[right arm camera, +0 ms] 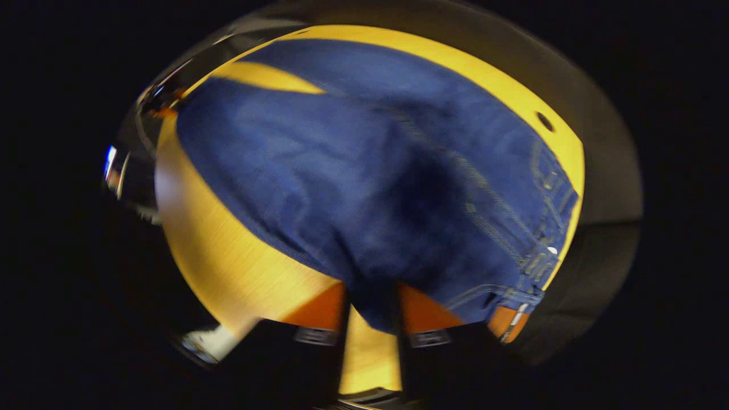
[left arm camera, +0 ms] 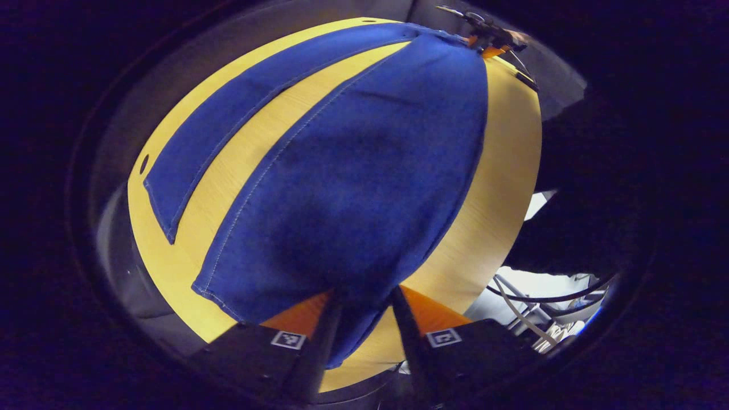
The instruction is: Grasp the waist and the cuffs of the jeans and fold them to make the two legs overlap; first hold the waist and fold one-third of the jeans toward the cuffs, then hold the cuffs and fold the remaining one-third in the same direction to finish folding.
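Both grippers, left gripper (left arm camera: 362,307) at a cuff and right gripper (right arm camera: 373,307) at the waist, have their jaws closed on the soft, heavy-looking jeans (left arm camera: 364,171) over the table (left arm camera: 501,171).

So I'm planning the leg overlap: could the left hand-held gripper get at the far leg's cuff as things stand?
Probably not yet: the left hand-held gripper is shut on the near cuff; the far cuff lies uncovered on the table.

— Jeans (left arm camera: 353,188) state? 
— Blue denim, pale seam stitching. Near leg's cuff (left arm camera: 342,319) is pinched between the left gripper (left arm camera: 364,313) fingers, lifted; other leg is laid flat beyond, to its left. 
— Waist (right arm camera: 535,267)? 
— Seen just right of the right gripper (right arm camera: 373,310), fabric clamped between its fingers.
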A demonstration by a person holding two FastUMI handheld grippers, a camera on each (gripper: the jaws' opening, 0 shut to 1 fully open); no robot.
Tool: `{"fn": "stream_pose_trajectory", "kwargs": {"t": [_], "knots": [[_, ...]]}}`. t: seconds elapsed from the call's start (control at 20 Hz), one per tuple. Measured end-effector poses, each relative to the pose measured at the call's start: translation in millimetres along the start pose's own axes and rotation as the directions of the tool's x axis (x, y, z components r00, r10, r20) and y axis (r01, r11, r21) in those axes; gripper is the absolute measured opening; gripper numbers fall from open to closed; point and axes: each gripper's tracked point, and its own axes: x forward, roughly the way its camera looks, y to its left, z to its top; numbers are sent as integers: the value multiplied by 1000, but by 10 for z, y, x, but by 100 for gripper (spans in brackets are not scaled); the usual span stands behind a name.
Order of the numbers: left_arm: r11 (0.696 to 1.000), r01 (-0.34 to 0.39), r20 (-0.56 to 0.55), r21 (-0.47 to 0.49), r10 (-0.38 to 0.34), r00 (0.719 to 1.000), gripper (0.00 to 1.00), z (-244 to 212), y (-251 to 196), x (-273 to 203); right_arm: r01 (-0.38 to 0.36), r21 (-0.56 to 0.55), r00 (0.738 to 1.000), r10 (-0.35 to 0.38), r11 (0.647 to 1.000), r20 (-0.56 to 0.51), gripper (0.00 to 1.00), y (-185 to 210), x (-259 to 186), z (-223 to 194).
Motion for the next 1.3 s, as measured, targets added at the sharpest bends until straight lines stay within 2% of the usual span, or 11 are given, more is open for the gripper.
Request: {"fn": "stream_pose_trajectory", "kwargs": {"t": [0.05, 0.1, 0.2, 0.3, 0.35, 0.45, 0.65, 0.95, 1.05, 1.2, 1.3], "knots": [[997, 5, 8, -73, -4, 1000, 22, 57, 32, 0, -5, 53, 1000, 5, 999, -6, 0, -3, -21, 21], [994, 11, 11, -105, -10, 1000, 14, 138, 52, 2, -8, 53, 1000, 8, 999, 2, 6, -17, -12, 19], [991, -18, 6, -135, 20, 1000, 7, 109, 107, -3, 4, 39, 1000, -4, 999, -6, 5, 11, -22, 10], [993, -56, 2, -106, 57, 998, 6, 134, 133, -18, 16, 17, 1000, -15, 1000, -19, 5, 19, -47, -4], [994, -68, 8, -87, 69, 998, 6, 162, 159, -59, 19, 12, 1000, -19, 1000, -5, 5, 14, -86, 32], [991, -76, 30, -110, 79, 996, 6, 241, 198, -232, 12, 60, 998, -15, 998, 60, 5, 11, -268, 163], [979, -101, 111, -175, 121, 986, 6, 564, 596, -662, -22, 160, 979, -12, 987, 205, 5, -151, -760, 678], [964, -223, 153, -147, 244, 958, 6, 1438, 1619, -941, 81, 144, 943, -122, 986, 310, 5, -602, -1118, 1691], [955, -242, 158, -172, 269, 950, 6, 1747, 1952, -887, 104, 174, 932, -157, 979, 326, 5, -799, -1095, 2039], [933, -263, 163, -245, 307, 938, 6, 2140, 2373, -652, 145, 205, 923, -207, 968, 324, 5, -1162, -657, 2421], [903, -286, 153, -321, 347, 925, 6, 2316, 2667, -404, 166, 237, 918, -238, 957, 316, 5, -1307, -346, 2621]]}}
